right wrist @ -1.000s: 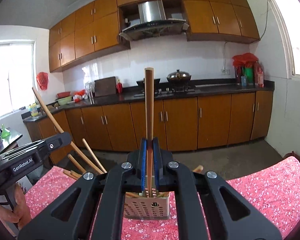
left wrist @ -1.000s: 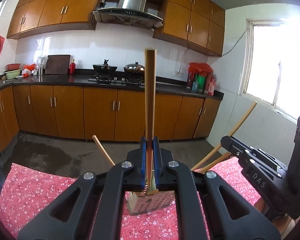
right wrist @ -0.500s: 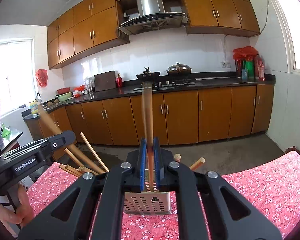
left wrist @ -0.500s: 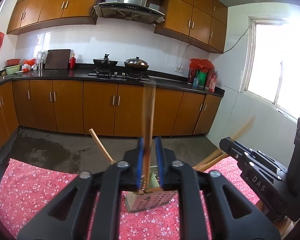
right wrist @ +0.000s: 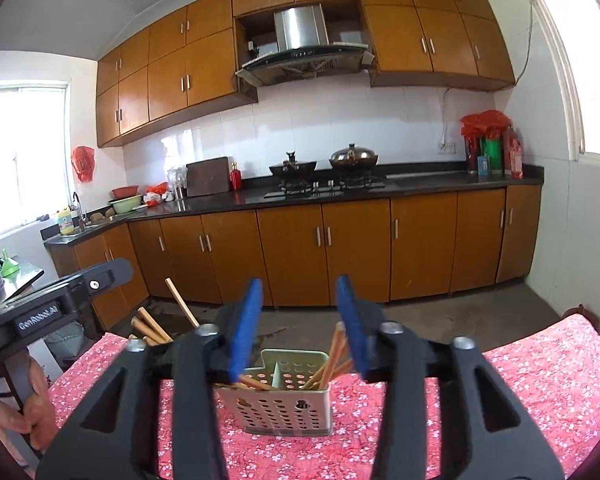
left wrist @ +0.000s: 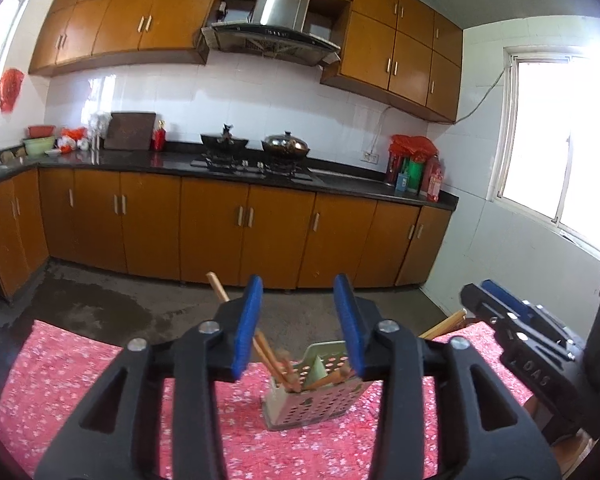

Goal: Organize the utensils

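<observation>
Now both left tongs and right tongs, pointing slightly downward, are opening, empty, above the chopstick holder.

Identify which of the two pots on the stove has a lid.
The pot on the right, shiny metal with a domed, knobbed lid. The black pot on the left has no lid on it.

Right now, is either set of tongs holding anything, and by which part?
Nothing is held. The left tongs and right tongs are opening, empty, above the chopsticks in the holder.
</observation>
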